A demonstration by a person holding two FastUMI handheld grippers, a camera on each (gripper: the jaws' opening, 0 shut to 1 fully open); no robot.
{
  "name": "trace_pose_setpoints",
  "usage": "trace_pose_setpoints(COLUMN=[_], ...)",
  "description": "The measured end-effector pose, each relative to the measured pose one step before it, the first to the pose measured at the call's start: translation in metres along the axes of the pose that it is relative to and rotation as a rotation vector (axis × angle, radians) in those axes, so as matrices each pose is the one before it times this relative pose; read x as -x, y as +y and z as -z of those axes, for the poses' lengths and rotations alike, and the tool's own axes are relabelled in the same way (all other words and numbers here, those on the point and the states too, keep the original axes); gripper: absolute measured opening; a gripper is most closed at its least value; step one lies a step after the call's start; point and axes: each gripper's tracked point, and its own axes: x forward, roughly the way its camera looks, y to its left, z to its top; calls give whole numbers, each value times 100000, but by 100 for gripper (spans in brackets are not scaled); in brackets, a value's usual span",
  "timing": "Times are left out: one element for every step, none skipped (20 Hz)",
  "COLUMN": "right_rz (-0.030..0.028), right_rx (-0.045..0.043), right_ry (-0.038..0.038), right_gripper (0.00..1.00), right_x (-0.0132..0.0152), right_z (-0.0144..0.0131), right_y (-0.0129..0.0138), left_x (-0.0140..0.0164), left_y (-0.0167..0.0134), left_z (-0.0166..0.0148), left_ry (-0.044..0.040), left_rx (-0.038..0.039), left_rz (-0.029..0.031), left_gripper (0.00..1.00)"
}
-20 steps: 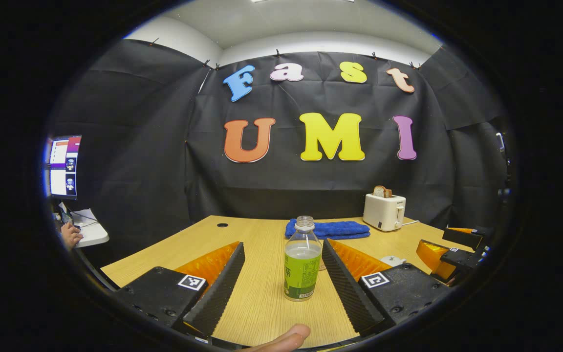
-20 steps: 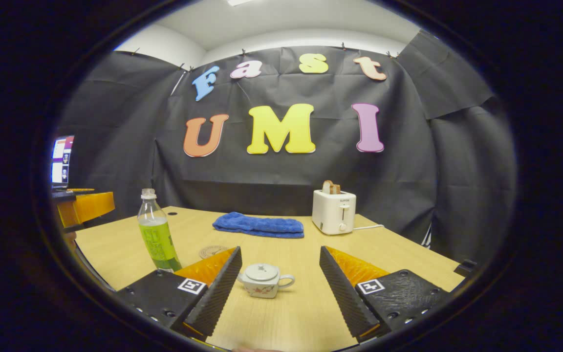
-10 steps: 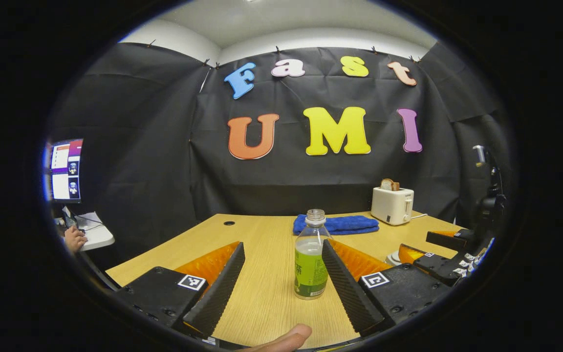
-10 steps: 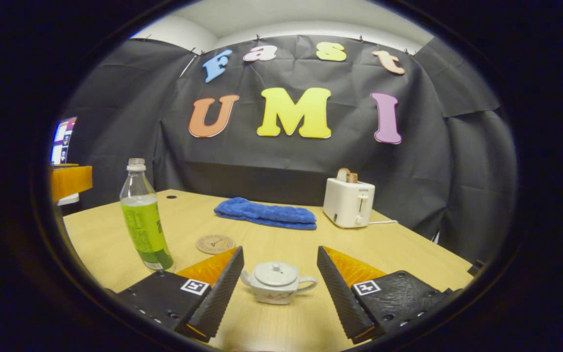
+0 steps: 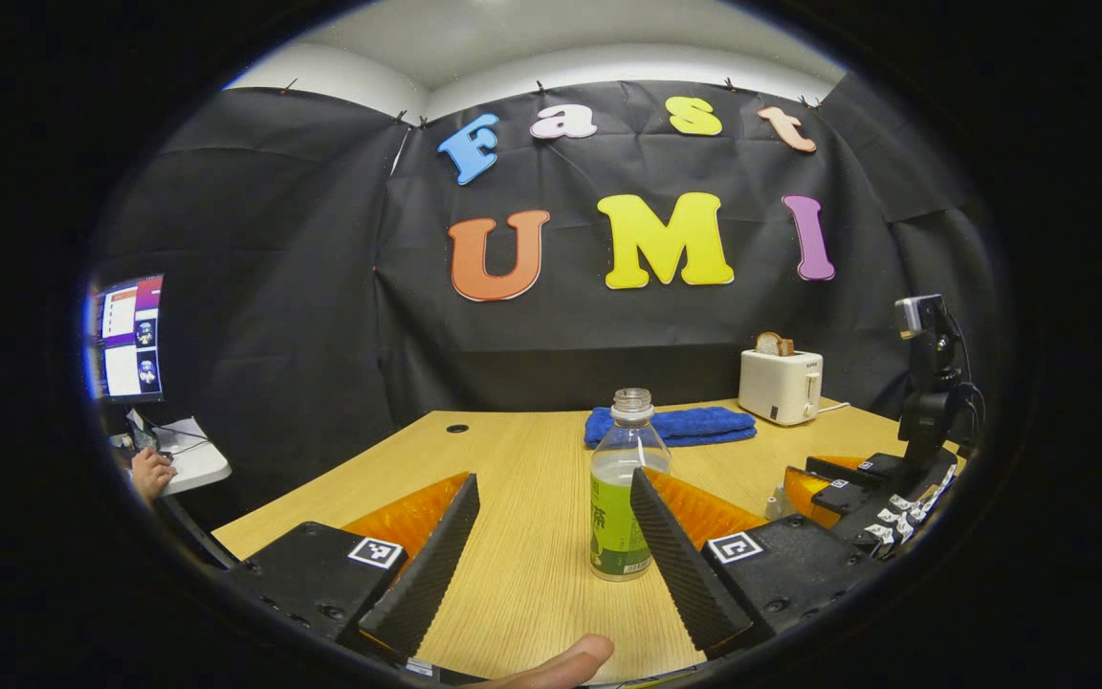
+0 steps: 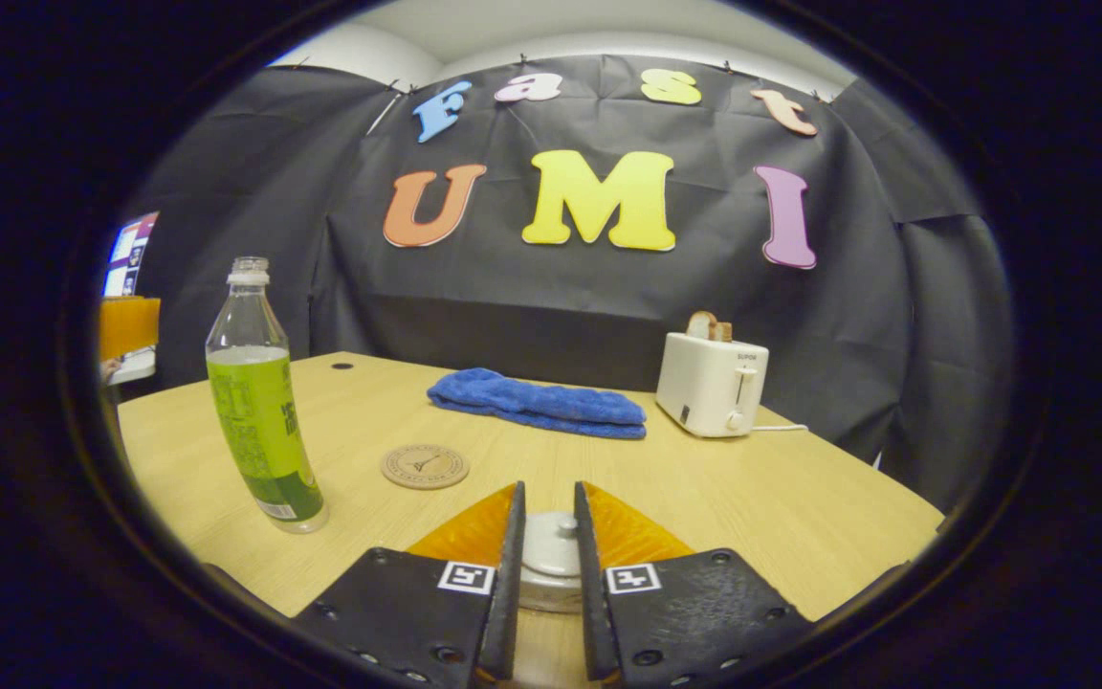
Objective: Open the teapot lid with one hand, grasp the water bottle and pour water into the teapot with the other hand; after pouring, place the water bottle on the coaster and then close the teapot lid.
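Right gripper view: right gripper [image 6: 545, 565] narrowed around teapot lid [image 6: 551, 541] | left gripper [image 5: 551, 522] wide, bottle [image 5: 620, 488] between fingers

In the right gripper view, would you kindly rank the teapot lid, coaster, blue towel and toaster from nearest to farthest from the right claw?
1. Teapot lid, between the fingers.
2. Coaster, ahead-left.
3. Blue towel, beyond it, centre.
4. Toaster, back right; towel and toaster are close to call.

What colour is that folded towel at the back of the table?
Blue; the towel shows best in the right gripper view.
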Motion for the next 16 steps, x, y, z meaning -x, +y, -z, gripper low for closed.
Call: trace_pose_setpoints(right_rz=[1960,1365,-780,-150,342,513,543,978,17,-182,-797,-164,-748,587,862,-355], right_rx=[-1323,-2375,-2996,-403,699,1625,2671,1283,429,-506,-1311,-1632,-1004,-11,511,82], right_ry=[129,-77,586,469,325,586,-62,-407,-346,-323,71,-500,-1075,-1659,-2033,-1820], right_gripper=[25,18,7,5,5,5,5,5,0,0,0,0,0,0,0,0], right_x=[31,7,81,140,-59,8,63,-59,-96,106,-20,29,252,219,293,323], right_z=[201,-127,130,106,-90,143,-132,-136,-25,-116,-196,-260,-699,-740,-1098,-1061], right_y=[-718,-286,-48,218,50,145,12,-199,-54,-109,31,-189,-47,-289,-545,-212], left_x=[-3,25,27,-151,37,1,-22,-33,-106,27,12,-87,-42,-84,-148,-131], left_y=[-98,-91,-174,58,30,17,31,-17,43,-123,-188,42,-71,-105,49,129], left_z=[82,100,4,64,44,-84,-16,-38,174,94,18,166,0,108,221,201], left_ry=[281,194,137,287,-14,-130,-149,-39,35,245,277,204,-16,216,357,476], left_rx=[649,630,509,269,61,-31,-174,-386,-269,2,298,612,881,1028,976,1183], left_rz=[465,407,308,0,-157,-69,-58,-96,-19,72,172,415,656,581,293,-49], left_gripper=[99,99,99,99,100,99,100,99,99,99,99,99,100,99,99,100])
